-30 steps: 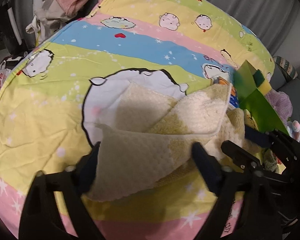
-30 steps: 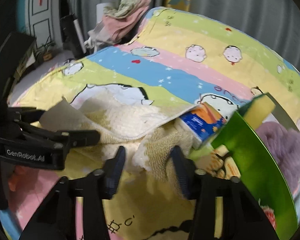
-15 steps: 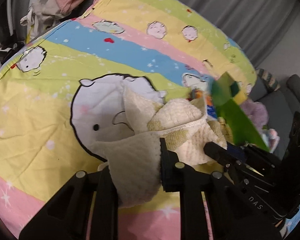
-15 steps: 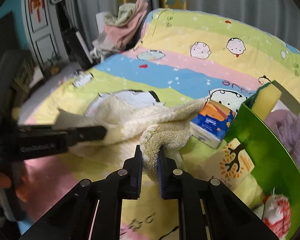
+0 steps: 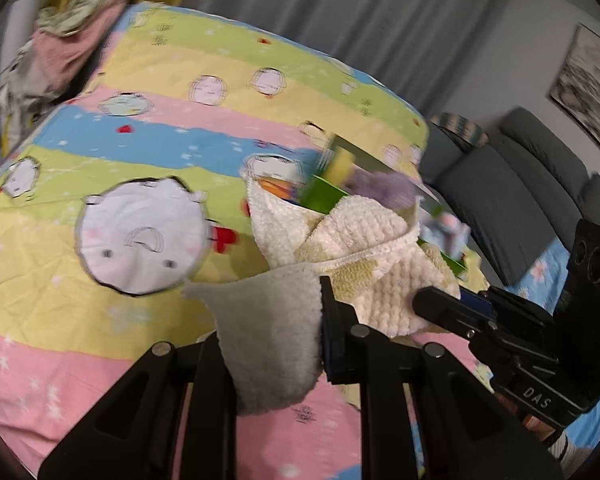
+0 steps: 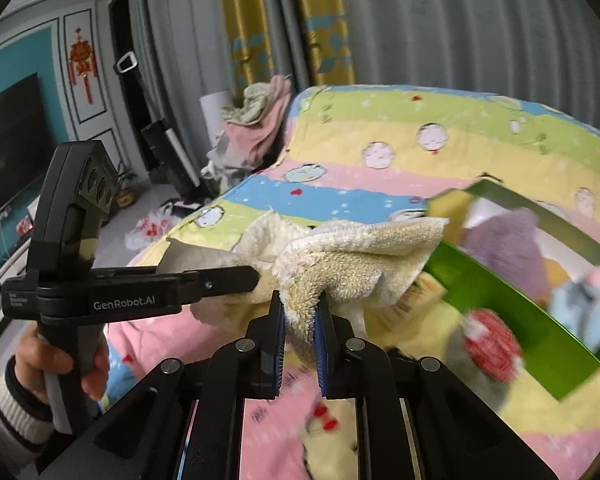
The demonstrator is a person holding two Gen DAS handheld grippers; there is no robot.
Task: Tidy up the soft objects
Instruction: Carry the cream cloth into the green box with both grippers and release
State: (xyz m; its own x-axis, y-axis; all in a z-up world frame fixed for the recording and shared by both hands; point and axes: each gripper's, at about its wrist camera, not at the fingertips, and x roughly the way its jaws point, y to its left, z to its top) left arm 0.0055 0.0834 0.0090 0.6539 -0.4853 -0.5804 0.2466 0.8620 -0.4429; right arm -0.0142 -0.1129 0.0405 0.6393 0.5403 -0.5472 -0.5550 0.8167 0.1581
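Observation:
A cream fluffy towel (image 5: 340, 248) hangs bunched above the striped cartoon quilt (image 5: 100, 200), held up at two places. My left gripper (image 5: 276, 320) is shut on one flat corner of it, which drapes over the left finger. The right gripper (image 6: 300, 312) is shut on a thick fold of the same towel (image 6: 360, 248). In the right wrist view the left gripper (image 6: 252, 276) comes in from the left, gripped by a person's hand (image 6: 60, 364). In the left wrist view the right gripper (image 5: 436, 304) reaches in from the right.
A green box (image 6: 500, 304) with a purple soft item (image 6: 500, 248) and small plush toys sits on the bed just right of the towel. A tissue pack (image 5: 276, 186) peeks out behind the towel. Clothes (image 5: 72, 28) are piled at the bed's far left; a grey sofa (image 5: 520, 184) stands right.
Both grippers went from open around the towel to shut on it, then rose. The towel has left the quilt and now hangs bunched between them, uncovering the cartoon face.

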